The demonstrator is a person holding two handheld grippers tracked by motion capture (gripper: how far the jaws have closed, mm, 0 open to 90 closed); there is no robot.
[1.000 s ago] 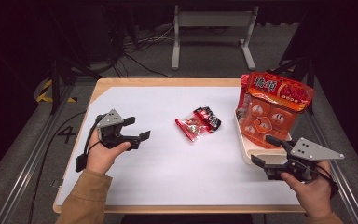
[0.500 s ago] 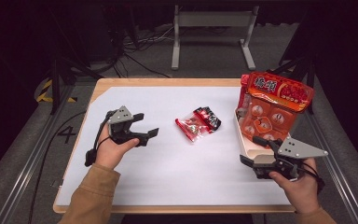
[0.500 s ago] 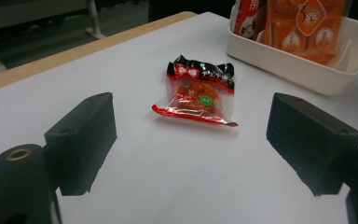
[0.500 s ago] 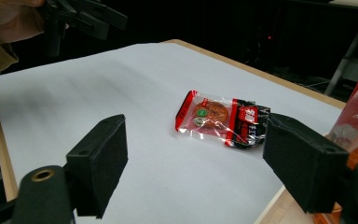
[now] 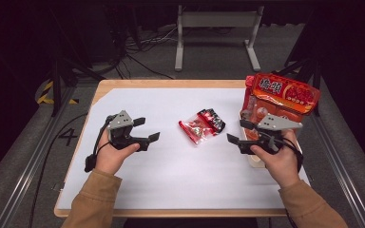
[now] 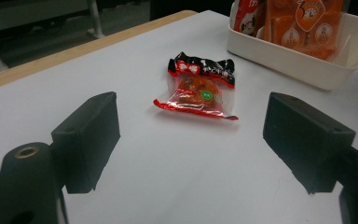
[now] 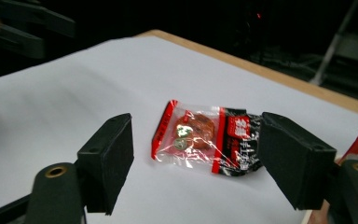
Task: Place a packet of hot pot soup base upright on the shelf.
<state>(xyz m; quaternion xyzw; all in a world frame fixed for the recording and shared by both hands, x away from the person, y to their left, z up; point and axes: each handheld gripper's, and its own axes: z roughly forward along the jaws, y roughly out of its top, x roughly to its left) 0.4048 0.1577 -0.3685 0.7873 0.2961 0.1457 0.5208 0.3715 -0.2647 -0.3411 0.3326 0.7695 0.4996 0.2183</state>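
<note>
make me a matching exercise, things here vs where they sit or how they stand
Things:
1. snack packet
2. white tray
3. left gripper
4. right gripper

Places or states:
A. at the table's right edge, full of orange packs
B. open, left of the packet, pointing at it
C. flat on the white sheet, mid-table
D. open, in front of the tray, pointing at the packet

Pairs: 1-C, 2-A, 3-B, 4-D
</note>
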